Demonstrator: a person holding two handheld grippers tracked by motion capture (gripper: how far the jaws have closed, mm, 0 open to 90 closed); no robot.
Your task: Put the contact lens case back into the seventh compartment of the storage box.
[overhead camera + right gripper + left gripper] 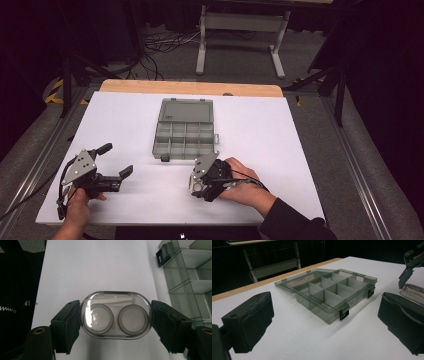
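Observation:
A smoky clear compartment box [184,135] lies open mid-table, its lid [186,110] folded flat behind it and its divided cells bare. My right gripper [199,186] sits just in front of the box's near right corner, shut on a small clear oval case [116,315] with two round wells; a jaw presses on each end. In the left gripper view that case [414,290] shows at the right edge. My left gripper [117,160] rests at the table's near left, open wide with nothing between its jaws, facing the box [334,293].
The white table top [260,130] has a wooden strip [190,88] along its far edge. Beyond it are a white bench frame [240,35] and floor cables [160,45]. Metal rails [355,160] run down both sides.

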